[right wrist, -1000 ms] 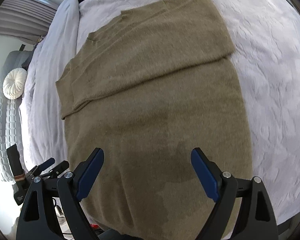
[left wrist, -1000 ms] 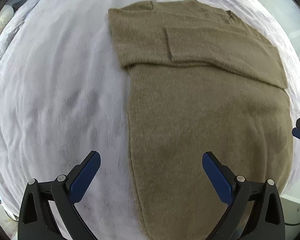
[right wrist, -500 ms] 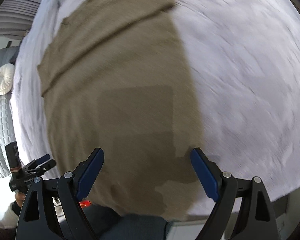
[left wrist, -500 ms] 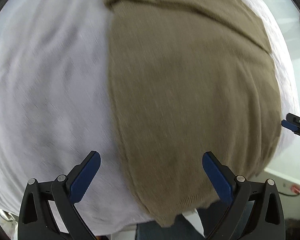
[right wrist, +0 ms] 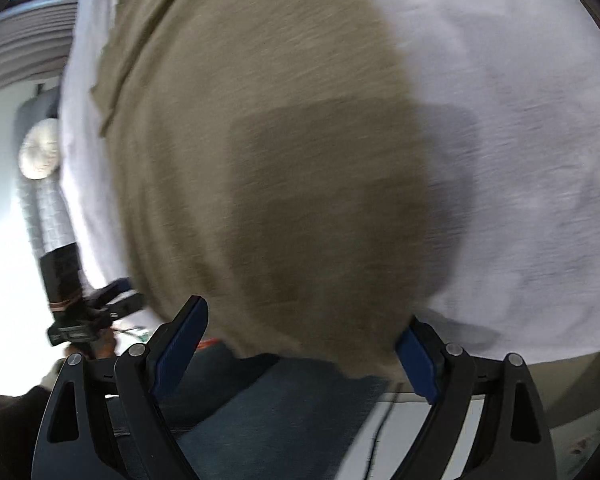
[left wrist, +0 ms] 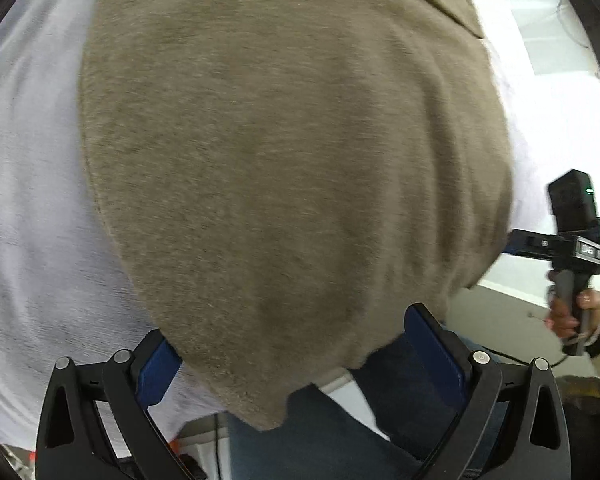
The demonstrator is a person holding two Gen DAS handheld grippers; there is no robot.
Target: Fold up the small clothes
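Both my grippers have dropped toward the near hem of the olive sweater (left wrist: pixel 292 168), which lies flat on the white bedspread (left wrist: pixel 28 184). Left gripper (left wrist: pixel 300 360) and right gripper (right wrist: pixel 300 344), jaws spread wide, straddle the hem corners, ready to pinch.

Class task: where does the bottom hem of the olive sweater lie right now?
In both wrist views the olive sweater hem hangs over the near edge of the white bedspread, above the person's jeans.

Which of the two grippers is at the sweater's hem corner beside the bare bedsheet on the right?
The right gripper; its sweater corner borders the bedsheet.
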